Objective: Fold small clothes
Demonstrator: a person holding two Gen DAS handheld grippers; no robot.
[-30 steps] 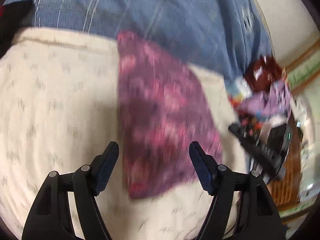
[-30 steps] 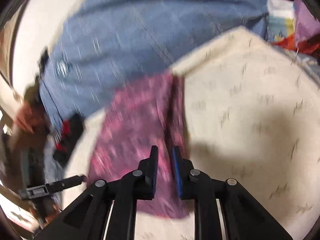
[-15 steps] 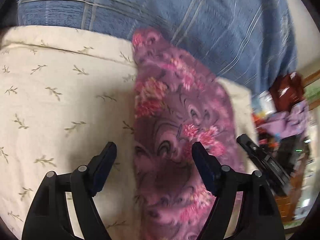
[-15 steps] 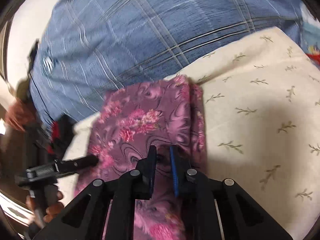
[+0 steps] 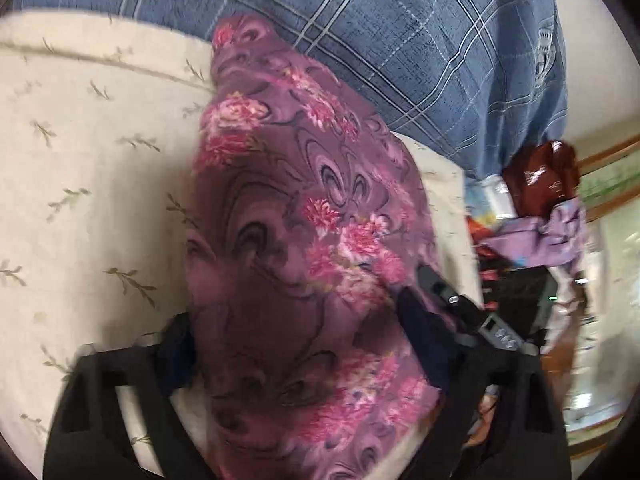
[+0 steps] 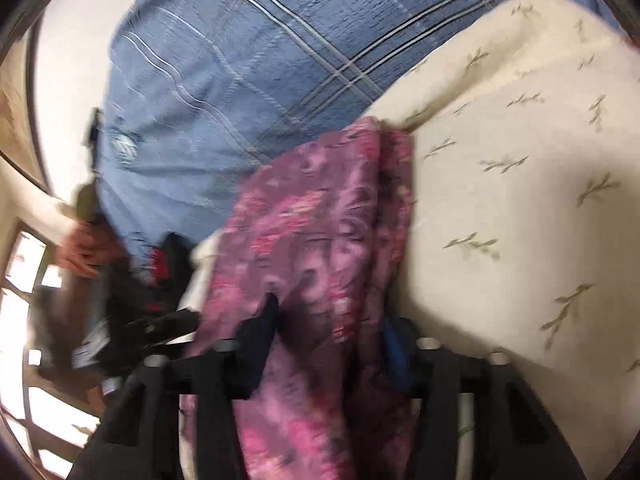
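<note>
Fingers on my left gripper (image 5: pixel 304 356) stand well apart, and they have just been closing in a little. The folded purple flowered cloth (image 5: pixel 304 240) lies between them. Whether the pads press its sides I cannot tell, since the cloth covers both tips. In this left wrist view the cloth runs lengthwise on a cream sheet (image 5: pixel 92 200) printed with small sprigs. Its far end reaches the sheet's far edge, where a blue checked blanket (image 5: pixel 420 40) begins. Left of the cloth I see plenty of bare sheet. To the right, the sheet ends close by, next to a heap of mixed clothes (image 5: pixel 536 208). My right gripper (image 5: pixel 460 304) pokes in at the cloth's right edge. A few small white characters sit on its body, too blurred to read.

From the right wrist view, my right gripper (image 6: pixel 332 340) has its jaws partly apart, and they have just been opening. The cloth (image 6: pixel 320 240) passes loosely between them. Right of it the sheet (image 6: pixel 520 200) is bare. On the left a hand (image 6: pixel 84 248) holds my left gripper (image 6: pixel 160 326).
</note>
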